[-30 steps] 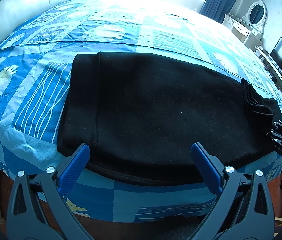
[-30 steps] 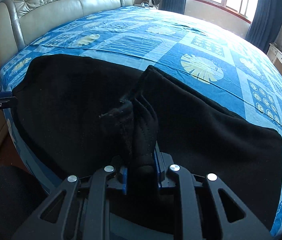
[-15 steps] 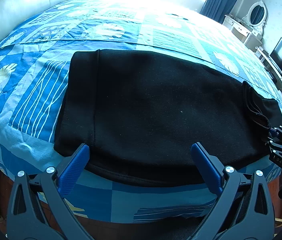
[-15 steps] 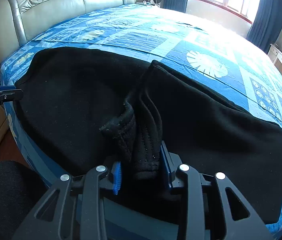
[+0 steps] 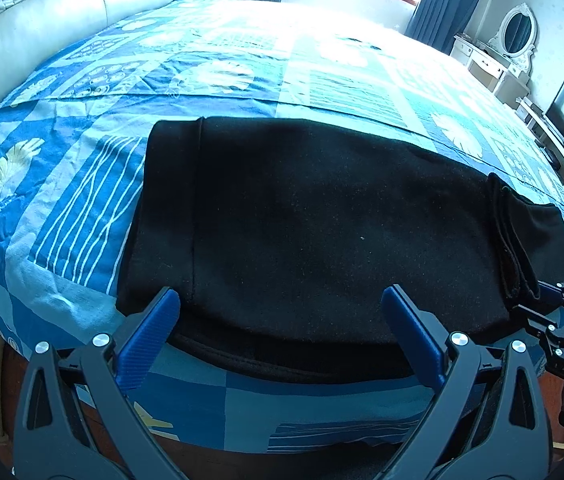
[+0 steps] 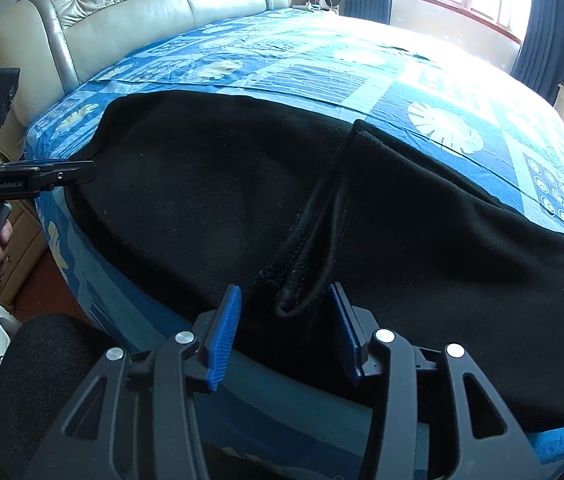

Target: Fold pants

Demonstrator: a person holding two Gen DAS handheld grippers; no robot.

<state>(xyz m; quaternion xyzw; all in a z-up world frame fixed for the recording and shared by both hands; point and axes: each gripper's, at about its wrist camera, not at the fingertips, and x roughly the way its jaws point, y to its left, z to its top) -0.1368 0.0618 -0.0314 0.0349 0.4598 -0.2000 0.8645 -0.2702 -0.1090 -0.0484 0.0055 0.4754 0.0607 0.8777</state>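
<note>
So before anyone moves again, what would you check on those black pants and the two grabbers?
1. Right gripper let go of the folded edge: ok, jaws apart, cloth loose between them.
2. Left gripper empty: ok, wide open at the near hem.
3. Black pants fully on the bed: not ok, near edge droops over the side.
4. Folded-over part flat: not ok, bunched in a ridge.
5. Far edge lying smooth: ok.

Pants [image 5: 322,232]: matt black fleecy cloth, slightly linty. Bedsheet [image 5: 242,76]: smooth printed cloth. Headboard [image 6: 154,4]: glossy tufted leather. Left gripper [image 5: 280,328] pads [image 5: 150,332]: ribbed blue plastic.
</note>
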